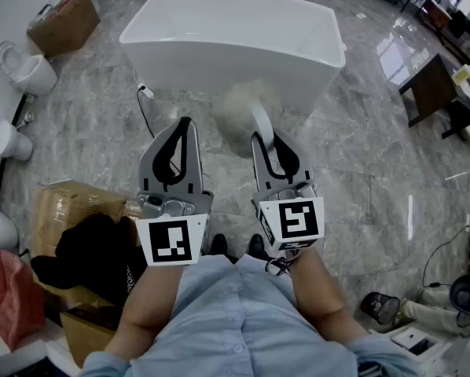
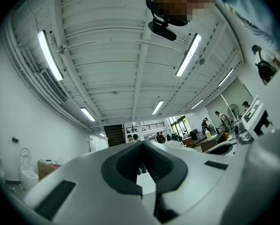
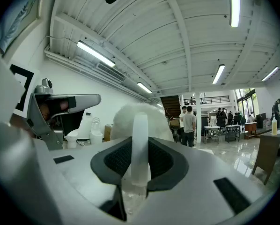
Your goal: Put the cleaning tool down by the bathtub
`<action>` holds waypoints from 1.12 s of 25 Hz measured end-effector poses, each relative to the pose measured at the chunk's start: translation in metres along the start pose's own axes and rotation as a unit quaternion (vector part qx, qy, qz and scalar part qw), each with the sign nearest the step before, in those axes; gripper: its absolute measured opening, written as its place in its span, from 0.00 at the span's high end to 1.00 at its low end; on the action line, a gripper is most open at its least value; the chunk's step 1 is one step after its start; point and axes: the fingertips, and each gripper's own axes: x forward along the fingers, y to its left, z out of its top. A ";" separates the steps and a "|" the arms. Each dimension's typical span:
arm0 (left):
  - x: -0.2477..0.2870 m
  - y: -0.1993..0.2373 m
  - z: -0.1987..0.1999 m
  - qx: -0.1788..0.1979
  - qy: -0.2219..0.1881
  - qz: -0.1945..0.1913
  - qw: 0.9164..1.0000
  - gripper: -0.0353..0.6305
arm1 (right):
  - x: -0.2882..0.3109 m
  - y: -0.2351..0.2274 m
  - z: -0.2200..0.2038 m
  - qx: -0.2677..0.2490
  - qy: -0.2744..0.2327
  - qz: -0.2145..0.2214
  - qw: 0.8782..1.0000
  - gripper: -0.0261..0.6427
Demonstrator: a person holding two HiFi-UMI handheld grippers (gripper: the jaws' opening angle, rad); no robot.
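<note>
We have not yet put the cleaning tool down: our right gripper is clamped on its white handle, with the fluffy head just short of the bathtub. Our left gripper is closed on nothing. A black cable trails across the floor before the bathtub, left of the tool, so we should probably avoid it.

The person wears a light blue shirt with sleeves ending near the elbows. The left gripper and right gripper are grey with black pads. Each carries a white cube with black square markers.
</note>
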 end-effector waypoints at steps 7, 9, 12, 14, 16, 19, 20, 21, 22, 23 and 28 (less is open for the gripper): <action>0.012 -0.027 0.000 0.001 0.009 0.009 1.000 0.92 | -0.014 -0.038 -0.004 0.000 -0.003 0.003 1.000 0.82; 0.016 -0.035 0.001 0.004 0.010 0.016 1.000 0.92 | -0.020 -0.055 -0.005 0.002 -0.002 -0.002 1.000 0.82; 0.022 -0.049 0.003 0.007 0.009 0.026 1.000 0.92 | -0.029 -0.079 -0.008 0.006 0.002 -0.006 1.000 0.82; 0.024 -0.058 0.002 0.009 0.011 0.032 0.999 0.92 | -0.033 -0.094 -0.013 0.004 0.006 -0.006 1.000 0.82; 0.026 -0.062 -0.003 0.010 0.018 0.037 0.999 0.92 | -0.032 -0.107 -0.018 0.004 0.011 -0.010 1.000 0.82; 0.029 -0.061 -0.016 0.009 0.031 0.044 0.999 0.92 | -0.025 -0.117 -0.026 0.006 0.017 -0.012 1.000 0.82; 0.032 -0.060 -0.021 0.009 0.034 0.046 0.998 0.92 | -0.020 -0.119 -0.028 0.006 0.019 -0.011 1.000 0.82; 0.035 -0.057 -0.027 0.008 0.038 0.049 0.998 0.92 | -0.014 -0.121 -0.029 0.005 0.021 -0.008 1.000 0.82; 0.040 -0.054 -0.032 0.007 0.042 0.051 0.998 0.92 | -0.006 -0.121 -0.031 0.003 0.023 -0.005 1.000 0.82; 0.045 -0.048 -0.038 0.007 0.044 0.054 0.998 0.92 | 0.003 -0.121 -0.033 0.002 0.024 -0.003 1.000 0.82; 0.079 -0.009 -0.072 0.007 0.047 0.067 0.997 0.92 | 0.063 -0.117 -0.045 -0.003 0.032 0.007 0.999 0.82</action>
